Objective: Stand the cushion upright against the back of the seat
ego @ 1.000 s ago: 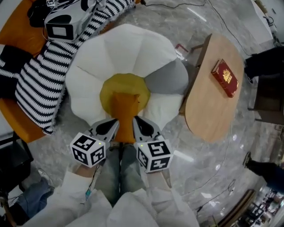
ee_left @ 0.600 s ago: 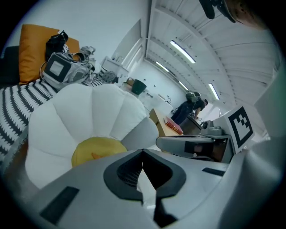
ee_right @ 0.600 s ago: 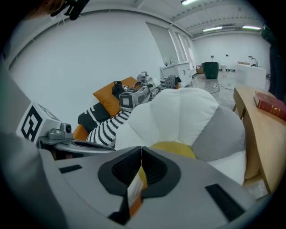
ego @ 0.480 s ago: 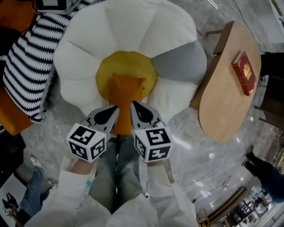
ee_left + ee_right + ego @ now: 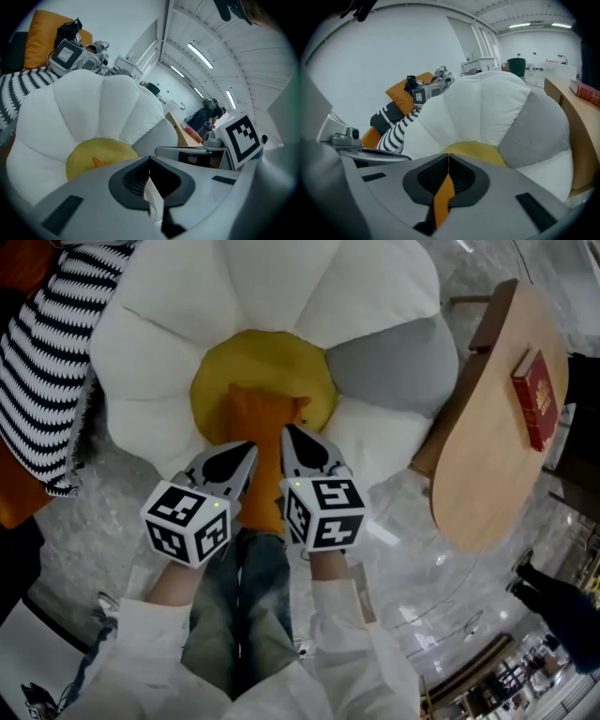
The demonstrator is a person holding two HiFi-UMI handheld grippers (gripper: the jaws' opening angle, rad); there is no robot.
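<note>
Half cut off at the left edge, a black-and-white striped throw (image 5: 47, 362) lies against the flower-shaped seat (image 5: 281, 287), whose white petals ring a yellow centre (image 5: 253, 362).

At the seat's front edge, the left gripper (image 5: 246, 452) has its jaws pressed together on a pale fold of cloth at the near left side of the orange cushion (image 5: 258, 423).

The cushion lies with its long axis running from the seat's front edge towards the back petals. Its two far corners rest on the yellow centre and point at the back of the seat. Its near end reaches out over the front edge, above the person's knees. It is not upright and does not touch the back petals.

Just beside the cushion on the right, the right gripper (image 5: 291, 439) has its jaws closed tight on a strip of the cushion's orange cloth. Both grippers point down and forward into the seat, side by side, with the cushion between them.

Further right, one grey petal (image 5: 394, 367) breaks the white ring. Beyond the seat's right edge stands a wooden table (image 5: 487, 427), with a red book (image 5: 536, 399) near its far right edge.
</note>
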